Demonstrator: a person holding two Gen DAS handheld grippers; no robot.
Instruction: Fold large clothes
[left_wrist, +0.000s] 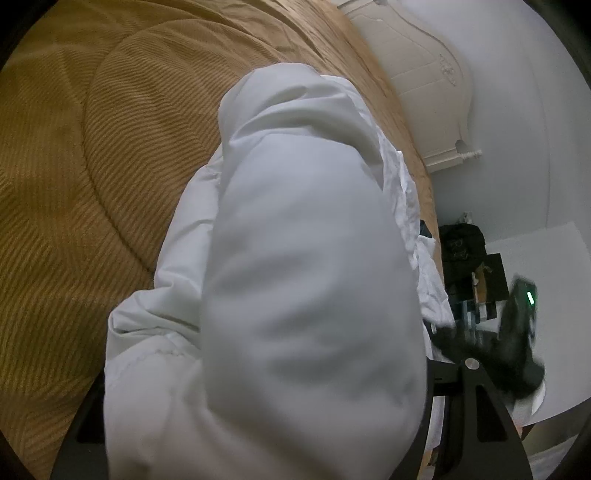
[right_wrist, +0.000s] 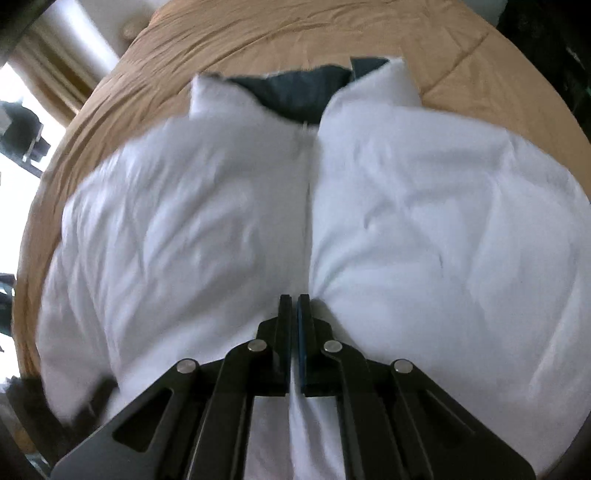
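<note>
The right gripper (right_wrist: 294, 299) is pinching the puffy white jacket (right_wrist: 406, 221) lying just ahead on the tan bed (right_wrist: 258, 33), ready for folding. The left gripper (left_wrist: 258, 424) is hugging a fat sleeve (left_wrist: 303, 258).

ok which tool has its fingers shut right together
The right tool, over the zip line of the white jacket: its fingers meet with no gap. The left tool has a puffy fold of that jacket between its fingers.

White jacket (left_wrist: 295, 277) hides the left gripper's fingertips entirely.
</note>
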